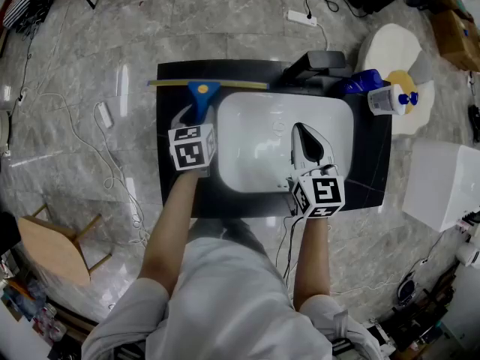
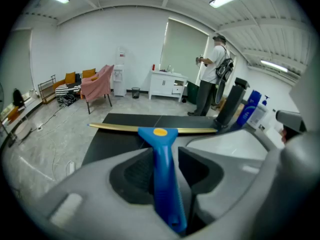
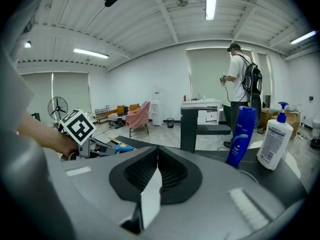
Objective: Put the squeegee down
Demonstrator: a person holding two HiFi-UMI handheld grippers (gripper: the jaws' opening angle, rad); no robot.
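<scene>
Two jaws of the left tool (image 2: 162, 156) stand spread, squeegee (image 2: 160, 136) handle loose between them, pointing straight ahead, blade crosswise on the table (image 2: 117, 126).

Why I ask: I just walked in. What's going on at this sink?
A person stands at a sink with a handheld tool in each hand. The left tool has its jaws apart around the blue handle of a squeegee. The squeegee's blade lies on the black counter beside the sink, so it looks set down and let go. The right tool hangs over the sink, its jaws closed on a thin white piece.
</scene>
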